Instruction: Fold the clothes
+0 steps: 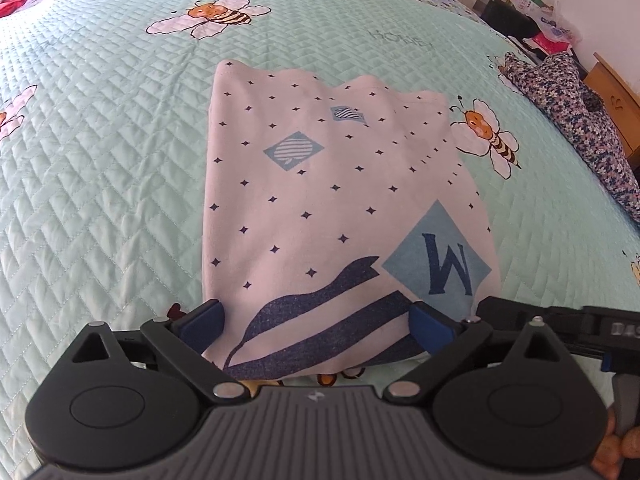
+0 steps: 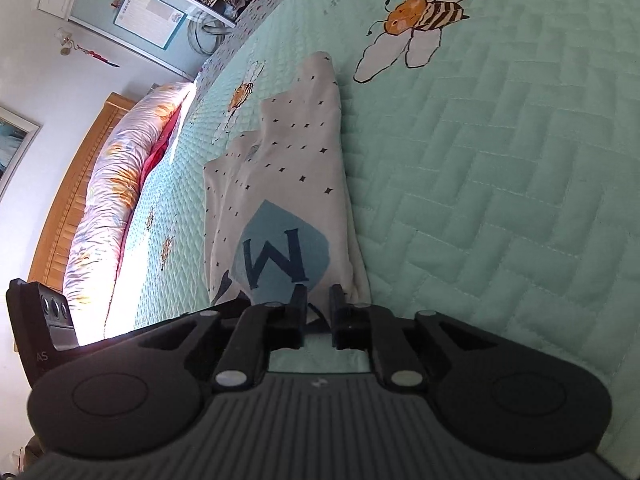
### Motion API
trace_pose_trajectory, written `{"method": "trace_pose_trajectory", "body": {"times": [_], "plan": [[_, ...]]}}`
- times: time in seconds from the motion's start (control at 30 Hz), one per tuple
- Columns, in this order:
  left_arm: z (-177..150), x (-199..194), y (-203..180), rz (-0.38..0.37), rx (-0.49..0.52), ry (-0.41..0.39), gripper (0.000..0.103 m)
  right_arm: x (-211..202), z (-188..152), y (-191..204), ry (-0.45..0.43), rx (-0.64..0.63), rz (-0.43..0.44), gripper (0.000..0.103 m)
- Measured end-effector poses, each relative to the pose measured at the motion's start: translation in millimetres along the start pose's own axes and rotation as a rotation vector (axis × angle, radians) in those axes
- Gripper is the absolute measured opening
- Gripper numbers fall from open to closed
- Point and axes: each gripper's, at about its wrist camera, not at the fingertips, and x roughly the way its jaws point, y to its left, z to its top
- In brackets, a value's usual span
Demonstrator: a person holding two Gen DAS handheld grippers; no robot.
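Note:
A folded white garment (image 1: 320, 200), printed with small dark stars, navy stripes and a blue diamond bearing a "W", lies flat on the mint quilted bedspread (image 1: 100, 160). My left gripper (image 1: 318, 322) stands wide open over the garment's near edge, its blue-padded fingers (image 1: 204, 320) either side of the striped part and not squeezing it. My right gripper (image 2: 318, 304) is at the garment's (image 2: 280, 184) near right corner beside the "W", open by a narrow gap through which cloth shows. The right gripper's black body (image 1: 560, 320) also shows at the right of the left wrist view.
Bee prints (image 1: 212, 16) dot the bedspread. A dark floral cloth (image 1: 580, 120) lies at the bed's right edge, with a wooden cabinet (image 1: 616, 92) and clutter behind it. A rolled floral quilt (image 2: 120, 184) lies against the wooden headboard (image 2: 76, 184).

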Motion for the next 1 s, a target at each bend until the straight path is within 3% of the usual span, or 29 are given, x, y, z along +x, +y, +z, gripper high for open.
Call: {"method": "trace_pose_trajectory", "body": {"times": [0.03,0.07,0.1,0.23,0.3,0.47,0.6,0.83,1.0], "plan": [[1,-5,1,0.007,-0.013,0.000,0.100,-2,0,8,0.002,-0.010,0.004,0.052],[2,-10,2,0.032,-0.025,-0.001,0.100,-4,1,16,0.005,-0.019,0.008,0.071],[4,-18,3,0.064,-0.025,-0.010,0.100,-6,1,28,0.006,-0.053,-0.023,0.079],[17,-55,7,0.195,-0.010,-0.062,0.100,-9,10,76,0.036,-0.189,-0.229,0.080],[24,-73,11,0.210,-0.020,-0.071,0.101,-8,18,94,0.066,-0.209,-0.286,0.080],[43,-94,13,0.196,-0.051,-0.011,0.101,-6,31,138,0.117,-0.277,-0.351,0.080],[53,-90,14,0.188,-0.090,0.116,0.101,-2,39,167,0.138,-0.353,-0.435,0.080],[46,-88,5,0.332,-0.053,0.200,0.101,12,36,190,0.231,-0.462,-0.554,0.081],[41,-88,12,0.328,-0.096,0.231,0.101,16,33,190,0.263,-0.447,-0.562,0.081]]}}
